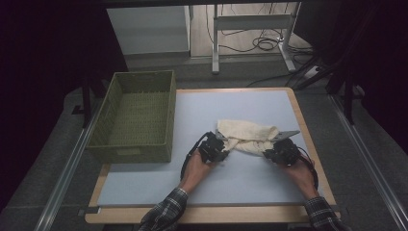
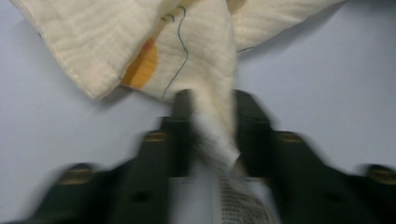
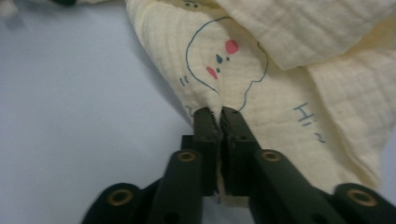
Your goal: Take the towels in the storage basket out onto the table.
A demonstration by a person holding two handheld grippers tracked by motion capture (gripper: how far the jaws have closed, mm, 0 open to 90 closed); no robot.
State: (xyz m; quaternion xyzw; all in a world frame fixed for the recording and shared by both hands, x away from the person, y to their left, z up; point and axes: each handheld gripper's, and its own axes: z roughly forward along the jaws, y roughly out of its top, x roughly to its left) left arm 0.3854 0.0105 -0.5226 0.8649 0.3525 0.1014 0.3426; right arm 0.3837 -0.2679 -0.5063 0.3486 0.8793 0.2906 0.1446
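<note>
Two near corners of the cream cloth (image 1: 248,136), bunched mid-table right of the basket (image 1: 136,115), are clamped by left gripper (image 1: 217,144) and right gripper (image 1: 275,150); grasp judged done, spreading flat next requires even tension.

In the left gripper view the left gripper (image 2: 211,123) is smeared by blur, and the bunched cloth (image 2: 116,42) between its jaws hides their inner faces; the cloth runs off the top edge; in the right gripper view its print (image 3: 224,60) is cut by a fold; in the high view that print is too small to read.
</note>
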